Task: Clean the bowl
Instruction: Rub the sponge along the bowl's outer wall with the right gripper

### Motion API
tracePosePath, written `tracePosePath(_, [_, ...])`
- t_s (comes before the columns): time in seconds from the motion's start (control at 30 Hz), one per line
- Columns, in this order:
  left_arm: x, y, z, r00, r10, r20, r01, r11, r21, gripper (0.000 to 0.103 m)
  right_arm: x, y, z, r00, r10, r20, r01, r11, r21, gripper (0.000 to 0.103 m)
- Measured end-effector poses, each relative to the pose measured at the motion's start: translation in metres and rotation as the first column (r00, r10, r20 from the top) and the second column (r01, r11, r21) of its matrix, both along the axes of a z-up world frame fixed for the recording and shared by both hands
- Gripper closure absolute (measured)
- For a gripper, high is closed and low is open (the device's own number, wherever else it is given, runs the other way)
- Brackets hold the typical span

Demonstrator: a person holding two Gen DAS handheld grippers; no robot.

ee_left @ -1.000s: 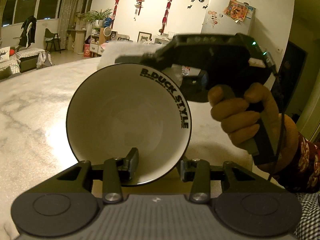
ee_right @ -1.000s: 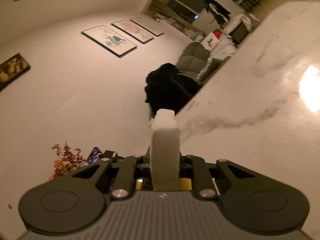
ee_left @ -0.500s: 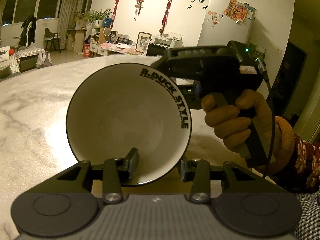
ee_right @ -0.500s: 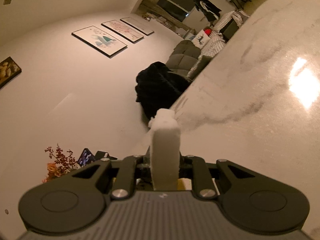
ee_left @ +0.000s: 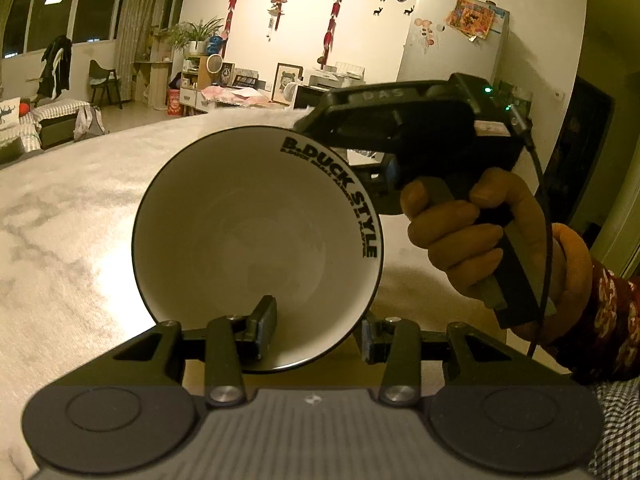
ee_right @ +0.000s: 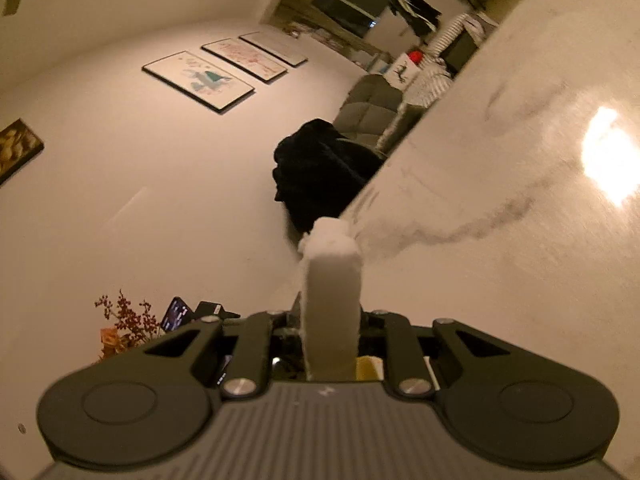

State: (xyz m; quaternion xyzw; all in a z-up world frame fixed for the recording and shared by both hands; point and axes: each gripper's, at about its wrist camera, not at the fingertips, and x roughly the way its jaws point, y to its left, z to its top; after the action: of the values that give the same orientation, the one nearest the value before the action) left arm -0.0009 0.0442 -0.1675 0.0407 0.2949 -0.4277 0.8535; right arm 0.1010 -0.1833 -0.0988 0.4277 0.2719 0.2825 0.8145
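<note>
Left gripper (ee_left: 316,330), angled downward over the marbled white table (ee_left: 60,216), fingers clamped on the lower rim of the black-rimmed white ceramic bowl (ee_left: 256,236), which faces its camera. Right hand (ee_left: 468,236) grasps the right gripper (ee_right: 330,320), rolled sideways; only its own view shows fingers pinching a white sponge block (ee_right: 330,304).

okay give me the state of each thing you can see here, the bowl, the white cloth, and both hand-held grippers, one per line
Bowl: lifted off the table, tipped on edge, inside looks clean.
White cloth: folded, clamped.
Left hand-held gripper: shut on the bowl's rim.
Right hand-held gripper: shut on the cloth, behind the bowl's upper rim.
</note>
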Motion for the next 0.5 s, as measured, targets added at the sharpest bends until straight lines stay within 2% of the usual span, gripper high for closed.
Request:
tracePosePath(0.2, [0.001, -0.002, 0.000, 1.000, -0.004, 0.020, 0.003, 0.999, 0.039, 0.060, -0.004, 0.002, 0.009, 0.999, 0.016, 0.027, -0.016, 1.000, -0.016, 0.084])
tracePosePath(0.37, [0.004, -0.010, 0.009, 0.999, -0.019, 0.037, 0.014, 0.992, 0.128, 0.064, -0.003, 0.001, 0.010, 0.999, 0.024, 0.034, -0.023, 1.000, -0.013, 0.084])
tracePosePath(0.5, [0.005, -0.013, 0.023, 0.996, -0.026, 0.084, 0.018, 0.995, 0.096, 0.069, -0.004, 0.001, 0.011, 0.999, 0.029, 0.041, -0.028, 1.000, -0.013, 0.084])
